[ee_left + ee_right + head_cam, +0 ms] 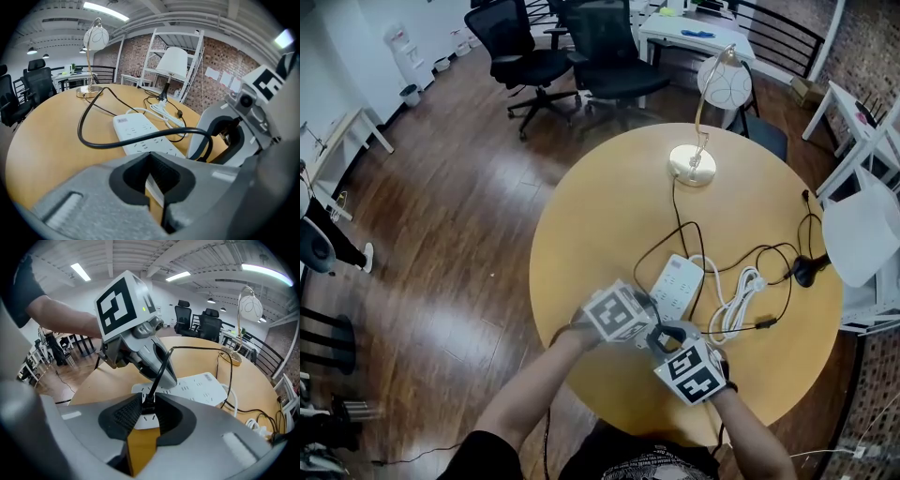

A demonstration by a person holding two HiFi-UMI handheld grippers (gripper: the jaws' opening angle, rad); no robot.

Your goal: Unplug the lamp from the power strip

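Right gripper [146,405] pinches the black plug [150,397] at the power strip's [199,385] near end, left gripper [151,174] closed just beside

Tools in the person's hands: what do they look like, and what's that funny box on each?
The left tool and the right tool are chunky pale grey plastic with black ribbed pads inside. Each carries a white cube printed with black square markers. The person wears a black short sleeve.
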